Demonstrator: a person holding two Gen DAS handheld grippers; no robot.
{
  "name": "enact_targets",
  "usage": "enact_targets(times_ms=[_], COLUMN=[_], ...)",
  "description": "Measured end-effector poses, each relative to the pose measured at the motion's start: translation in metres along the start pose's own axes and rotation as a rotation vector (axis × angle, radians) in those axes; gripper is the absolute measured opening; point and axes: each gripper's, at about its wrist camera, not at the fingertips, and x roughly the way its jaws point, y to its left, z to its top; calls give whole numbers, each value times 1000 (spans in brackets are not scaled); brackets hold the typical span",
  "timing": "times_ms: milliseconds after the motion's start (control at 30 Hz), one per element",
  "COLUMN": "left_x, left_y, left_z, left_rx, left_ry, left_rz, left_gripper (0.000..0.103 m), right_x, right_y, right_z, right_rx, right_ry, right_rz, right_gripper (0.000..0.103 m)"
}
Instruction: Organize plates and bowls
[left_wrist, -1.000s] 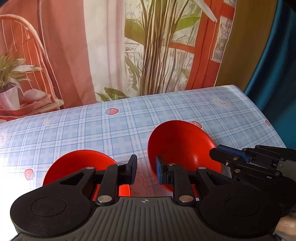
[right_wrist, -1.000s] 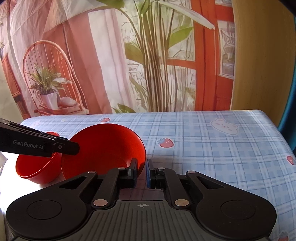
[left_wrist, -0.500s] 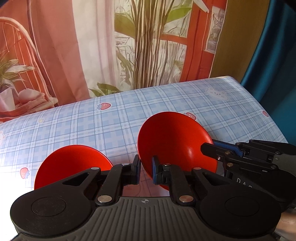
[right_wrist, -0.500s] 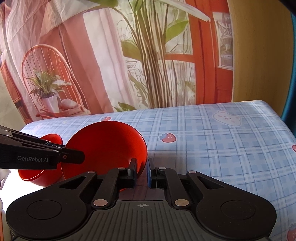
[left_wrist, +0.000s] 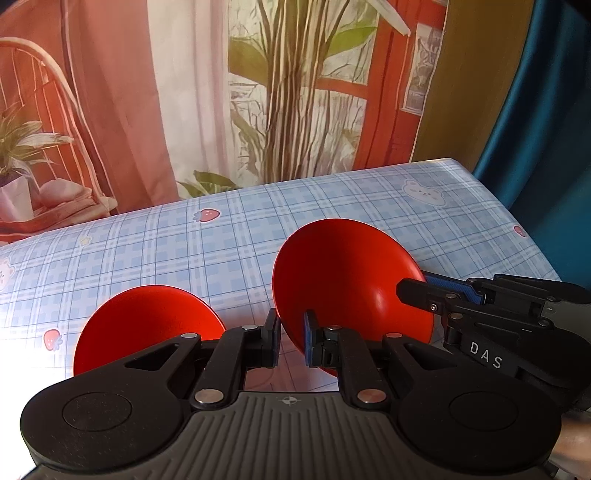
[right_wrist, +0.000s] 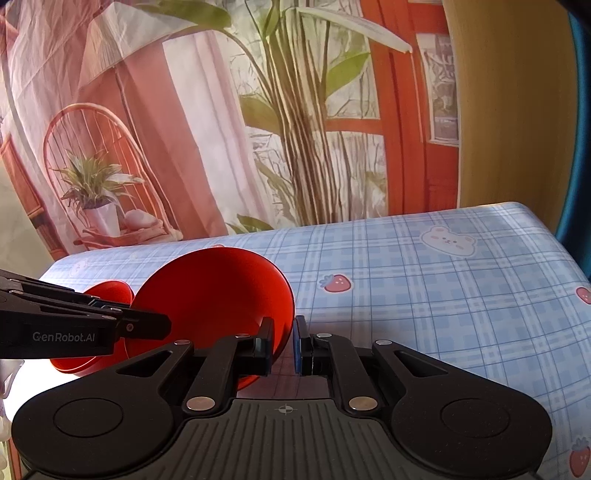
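Note:
A red bowl (left_wrist: 351, 280) is tilted up off the table, held at both sides. My left gripper (left_wrist: 291, 339) is shut on its near left rim. My right gripper (right_wrist: 282, 345) is shut on its right rim, and it also shows in the left wrist view (left_wrist: 417, 291). In the right wrist view the held bowl (right_wrist: 218, 291) is at centre left, with the left gripper (right_wrist: 162, 325) reaching in from the left. A second red bowl (left_wrist: 147, 325) sits on the table to the left, also seen in the right wrist view (right_wrist: 110, 293).
The table wears a light blue checked cloth (left_wrist: 295, 221) with strawberry and bear prints. A printed curtain backdrop (left_wrist: 258, 92) hangs behind it. The table's right edge (left_wrist: 517, 221) drops beside a blue curtain (left_wrist: 554, 110).
The left gripper's jaws closed in from about a second ago and now grip the bowl's rim. The bowl stays tilted in the right gripper, shifted slightly.

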Motion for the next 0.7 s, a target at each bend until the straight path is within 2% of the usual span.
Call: enact_targets(times_ms=[700], left_x=[-60], left_y=[18], left_z=[-10], left_rx=[-25], left_ry=[-83], left_rz=[24], left_gripper=[14], right_x=[-36], right_y=[46], right_z=[17], right_rx=[-82], right_ry=[-55], right_rz=[29], right_gripper=[10])
